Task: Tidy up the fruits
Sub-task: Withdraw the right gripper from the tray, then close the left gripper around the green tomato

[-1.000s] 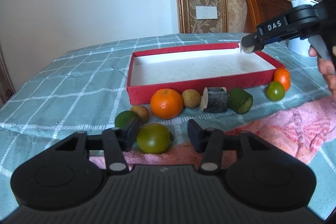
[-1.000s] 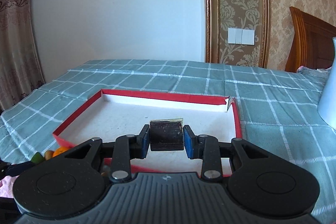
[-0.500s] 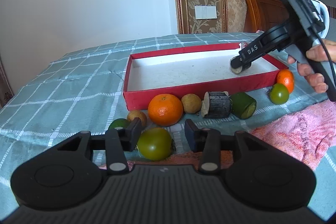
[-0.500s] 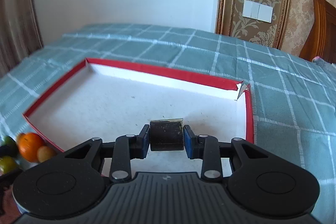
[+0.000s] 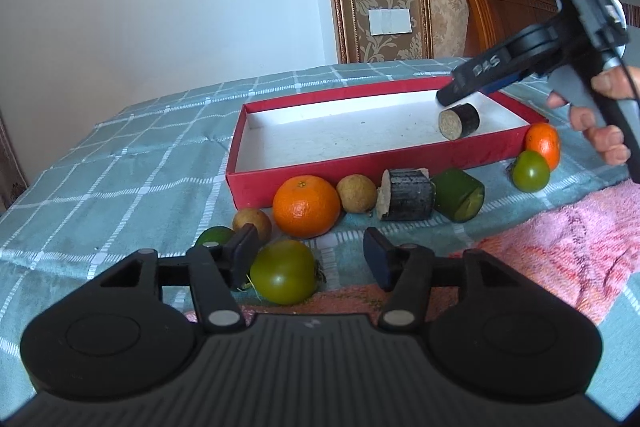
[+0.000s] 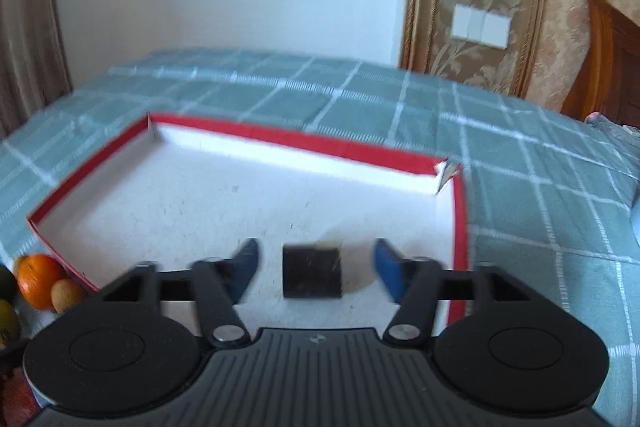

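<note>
A red box with a white floor (image 5: 360, 163) lies on the checked cloth; it also shows in the right wrist view (image 6: 304, 143). A dark sugarcane piece (image 5: 459, 121) rests inside it near the right end, also seen in the right wrist view (image 6: 312, 275). My right gripper (image 6: 315, 273) is open, its fingers apart on either side of that piece; it also shows in the left wrist view (image 5: 450, 98), just above the piece. My left gripper (image 5: 310, 255) is open and empty, low over a green tomato (image 5: 285, 271). An orange (image 5: 306, 206), two longans (image 5: 356, 193), a second cane piece (image 5: 407, 194) and a cucumber chunk (image 5: 459, 195) lie before the box.
A small orange (image 5: 543, 145) and another green tomato (image 5: 530, 171) lie by the box's right corner. A pink towel (image 5: 560, 247) covers the near right. A lime (image 5: 214, 237) sits behind my left finger. A wooden chair (image 5: 504, 19) stands behind.
My right gripper lowered the dark cane piece into the box and opened, leaving it on the floor. My left gripper stayed open and shifted only slightly.
</note>
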Tool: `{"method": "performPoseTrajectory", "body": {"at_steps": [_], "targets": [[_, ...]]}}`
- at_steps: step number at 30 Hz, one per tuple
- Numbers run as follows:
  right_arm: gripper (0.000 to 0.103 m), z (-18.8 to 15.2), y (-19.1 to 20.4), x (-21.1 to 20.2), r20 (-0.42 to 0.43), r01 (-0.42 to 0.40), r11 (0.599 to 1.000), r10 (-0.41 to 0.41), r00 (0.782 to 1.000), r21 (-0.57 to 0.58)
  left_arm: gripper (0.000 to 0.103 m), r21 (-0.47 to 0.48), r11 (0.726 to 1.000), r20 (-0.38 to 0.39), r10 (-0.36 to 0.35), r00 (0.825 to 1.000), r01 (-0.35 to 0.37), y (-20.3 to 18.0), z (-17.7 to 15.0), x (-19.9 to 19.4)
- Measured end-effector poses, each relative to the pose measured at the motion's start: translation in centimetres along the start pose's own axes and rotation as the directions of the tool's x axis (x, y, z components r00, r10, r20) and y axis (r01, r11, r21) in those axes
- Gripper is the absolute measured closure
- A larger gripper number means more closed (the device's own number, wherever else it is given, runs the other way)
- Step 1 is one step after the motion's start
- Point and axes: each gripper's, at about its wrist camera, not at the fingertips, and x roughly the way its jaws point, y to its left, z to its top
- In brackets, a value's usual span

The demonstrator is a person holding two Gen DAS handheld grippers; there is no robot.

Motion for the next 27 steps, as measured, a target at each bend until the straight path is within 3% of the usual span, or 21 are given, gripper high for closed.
{"method": "performPoseTrajectory", "body": {"at_steps": [4, 7, 14, 17, 20, 23, 27], "targets": [[0.034, -0.3, 0.1, -2.5, 0.072, 0.014, 1.000, -0.014, 0.997, -0.004, 0.048, -0.001, 1.000, -0.004, 0.012, 1.000, -0.012, -0.2, 0.0, 0.0], [0.034, -1.4, 0.4, -4.8, 0.071, 0.017, 1.000, -0.018, 0.997, 0.013, 0.048, -0.004, 1.000, -0.001, 0.018, 1.000, -0.018, -0.3, 0.0, 0.0], [0.034, -7.2, 0.7, -10.3, 0.123, 0.037, 0.999, -0.036, 0.992, -0.007, 0.052, 0.015, 0.998, 0.002, 0.064, 0.998, -0.064, -0.9, -0.1, 0.2], [0.034, -8.7, 1.0, -10.1, 0.106, 0.063, 0.998, -0.061, 0.993, -0.022, 0.063, -0.001, 0.997, 0.006, 0.081, 0.997, -0.081, -0.7, -0.2, 0.0], [0.034, -9.4, 0.8, -8.9, 0.068, 0.037, 0.999, -0.038, 0.997, 0.019, 0.074, -0.034, 0.996, 0.006, 0.088, 0.996, -0.087, 0.1, -0.2, -0.2], [0.034, -10.0, 0.7, -8.3, 0.061, 0.035, 0.998, -0.039, 0.997, 0.057, 0.074, -0.075, 0.995, 0.012, 0.063, 0.998, -0.062, 0.8, -0.3, -0.4], [0.034, -10.1, 0.4, -8.3, 0.064, 0.018, 0.996, -0.024, 0.998, 0.086, 0.074, 0.000, 0.996, 0.010, 0.092, 0.996, -0.092, -0.3, -0.3, -0.6]]}}
